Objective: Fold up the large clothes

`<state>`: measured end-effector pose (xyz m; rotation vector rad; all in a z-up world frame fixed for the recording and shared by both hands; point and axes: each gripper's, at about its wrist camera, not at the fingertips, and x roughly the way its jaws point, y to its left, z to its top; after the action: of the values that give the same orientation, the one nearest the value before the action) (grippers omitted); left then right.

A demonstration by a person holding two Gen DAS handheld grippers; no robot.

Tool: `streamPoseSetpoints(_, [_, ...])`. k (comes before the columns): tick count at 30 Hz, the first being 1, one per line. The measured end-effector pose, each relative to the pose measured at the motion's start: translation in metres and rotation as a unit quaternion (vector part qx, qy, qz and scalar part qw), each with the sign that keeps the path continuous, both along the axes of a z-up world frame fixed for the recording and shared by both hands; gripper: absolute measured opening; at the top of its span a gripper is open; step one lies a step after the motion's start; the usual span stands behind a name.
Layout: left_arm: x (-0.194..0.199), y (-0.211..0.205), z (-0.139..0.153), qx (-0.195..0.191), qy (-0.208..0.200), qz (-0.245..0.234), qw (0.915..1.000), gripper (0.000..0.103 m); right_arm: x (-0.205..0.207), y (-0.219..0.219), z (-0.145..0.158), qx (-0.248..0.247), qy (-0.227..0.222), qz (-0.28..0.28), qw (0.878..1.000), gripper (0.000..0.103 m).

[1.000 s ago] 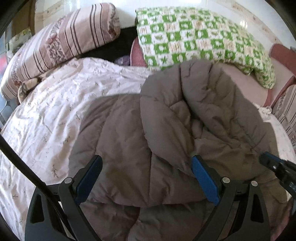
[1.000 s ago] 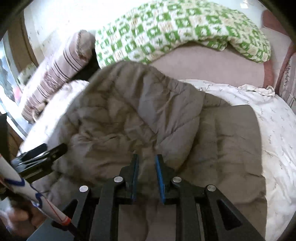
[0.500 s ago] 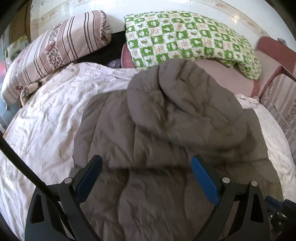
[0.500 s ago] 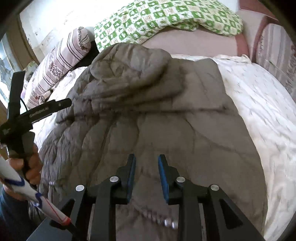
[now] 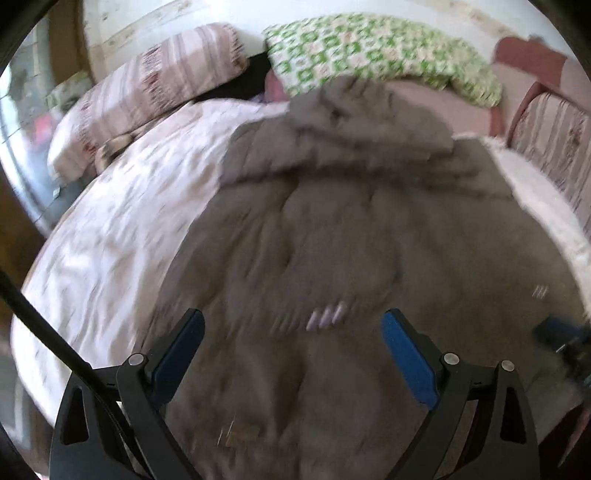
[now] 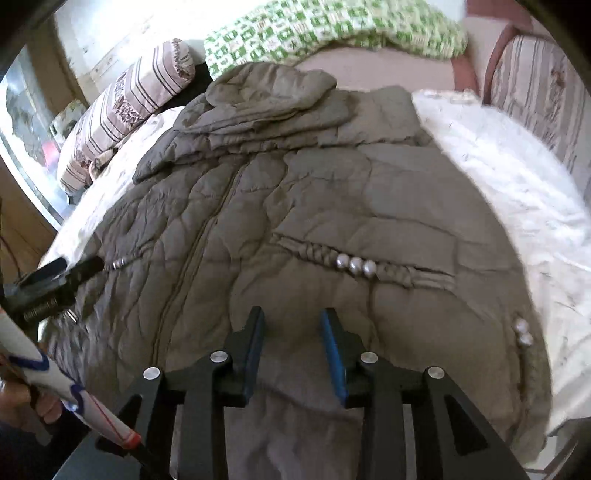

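A striped pillow (image 6: 125, 110) and a green checked blanket (image 6: 332, 29) crowd the head of my bed (image 6: 517, 192). The grey padded coat (image 6: 295, 221) lies spread flat just beyond both claws. My left claw (image 5: 291, 328) gapes wide and empty; my right claw (image 6: 291, 325) has just been opening, nothing between its jaws. No writing is legible.

Sunlit bed (image 6: 517, 192); striped pillow (image 6: 125, 107); perhaps window (image 6: 22, 122).

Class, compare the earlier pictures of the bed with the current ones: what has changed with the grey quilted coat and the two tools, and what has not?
The grey quilted coat now lies spread flat instead of bunched. The right tool has just been opening, nothing between its pads; the left tool is wide open, empty. Both drew back toward the hem. The green checked blanket and striped pillow stayed put.
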<state>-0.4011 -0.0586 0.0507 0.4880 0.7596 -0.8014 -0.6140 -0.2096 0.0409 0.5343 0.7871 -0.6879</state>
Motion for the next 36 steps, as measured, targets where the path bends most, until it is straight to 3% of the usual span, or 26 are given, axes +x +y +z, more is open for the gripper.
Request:
streamPoseSetpoints(6, [-0.008,0.032,-0.029,0.024,0.028,0.033,0.9988,0.096,-0.011,0.029,-0.010,-0.035,0.020,-0.001,0.999,0.036])
streamPoseSetpoints(11, [-0.014,0.030,-0.042,0.035,0.011,0.032,0.9988,0.100,-0.010,0.035,-0.020,-0.046,0.032,0.000,0.998,0.038])
streamPoseSetpoints(24, [-0.019,0.038,-0.050,0.002,-0.018,0.032,0.9993,0.103,-0.017,0.037,-0.029,-0.063,0.004,0.007,0.998,0.041])
streamPoseSetpoints(36, [-0.020,0.036,-0.050,0.002,-0.022,0.039,0.9990,0.103,-0.021,0.038,-0.030,-0.072,-0.001,0.015,0.997,0.043])
